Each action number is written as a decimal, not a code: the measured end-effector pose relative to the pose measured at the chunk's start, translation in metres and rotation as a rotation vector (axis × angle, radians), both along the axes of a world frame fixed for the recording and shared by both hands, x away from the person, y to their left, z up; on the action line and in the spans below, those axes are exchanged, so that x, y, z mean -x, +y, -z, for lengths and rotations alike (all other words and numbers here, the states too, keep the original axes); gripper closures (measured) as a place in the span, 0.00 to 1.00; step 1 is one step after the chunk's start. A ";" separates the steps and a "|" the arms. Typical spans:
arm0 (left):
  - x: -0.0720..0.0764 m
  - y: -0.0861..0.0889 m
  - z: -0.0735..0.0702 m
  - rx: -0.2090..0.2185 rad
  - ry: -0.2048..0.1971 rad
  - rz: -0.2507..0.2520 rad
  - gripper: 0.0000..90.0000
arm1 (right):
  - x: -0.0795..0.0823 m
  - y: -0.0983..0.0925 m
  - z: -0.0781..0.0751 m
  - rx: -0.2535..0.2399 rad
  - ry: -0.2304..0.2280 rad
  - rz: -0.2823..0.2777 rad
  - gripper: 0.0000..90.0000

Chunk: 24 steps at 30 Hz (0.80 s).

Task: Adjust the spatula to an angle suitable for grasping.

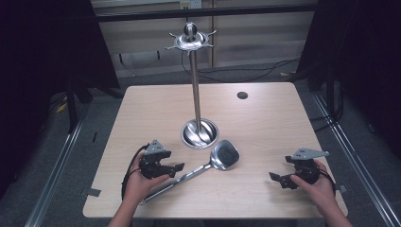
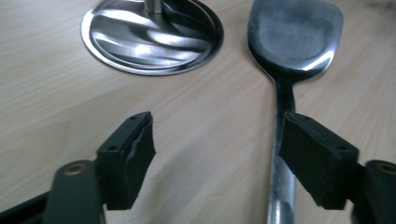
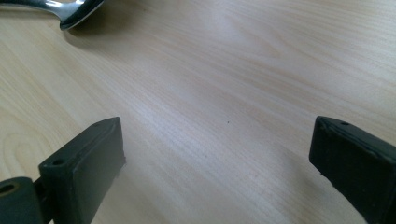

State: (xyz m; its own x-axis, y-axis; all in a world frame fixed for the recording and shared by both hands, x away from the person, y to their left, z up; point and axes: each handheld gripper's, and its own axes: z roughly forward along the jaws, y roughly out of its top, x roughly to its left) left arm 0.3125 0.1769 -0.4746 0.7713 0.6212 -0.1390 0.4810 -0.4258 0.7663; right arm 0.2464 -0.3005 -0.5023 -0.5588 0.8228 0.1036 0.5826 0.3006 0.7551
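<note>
While both hands rest on the pale wood-grain tabletop (image 1: 265, 123), the left gripper (image 1: 176, 168) sits at the near-left and the right gripper (image 1: 276, 178) at the near-right, well apart from each other. Between them lies a shiny stainless-steel spatula with a broad flat blade (image 1: 222, 156), its long handle running diagonally toward the near-left edge and passing just beside the left hand (image 1: 139, 182). Behind the blade stands a tall polished-steel utensil stand with a round dished base (image 1: 200, 133), its thin pole rising to a hook-ringed crown. A small dark round grommet (image 1: 242, 95) marks the far tabletop.

High view: whole layout, both forearms, right hand (image 1: 318, 185), cables trailing.

Left gripper view: fingers (image 2: 128, 161) spread wide, nothing between the pads. The spatula (image 2: 292, 37) handle runs under or beside the right-hand finger; contact cannot be judged. The stand base (image 2: 152, 35) shows at top, close beside the blade but apart from it.

Right gripper view: fingers (image 3: 81, 165) spread wide over bare wood, holding nothing. A sliver of the spatula (image 3: 70, 11) blade edge shows at the top-left corner, well ahead of the pads.
</note>
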 end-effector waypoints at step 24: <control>0.032 -0.010 0.000 -0.045 0.128 0.136 0.96 | -0.024 0.018 -0.002 0.013 -0.019 -0.028 0.04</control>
State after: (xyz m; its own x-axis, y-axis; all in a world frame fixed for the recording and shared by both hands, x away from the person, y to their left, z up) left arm 0.2804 0.1674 -0.4749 0.8266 0.5198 -0.2156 0.5086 -0.5262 0.6815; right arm 0.2709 -0.2830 -0.5006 -0.5834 0.8080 0.0820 0.5592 0.3264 0.7621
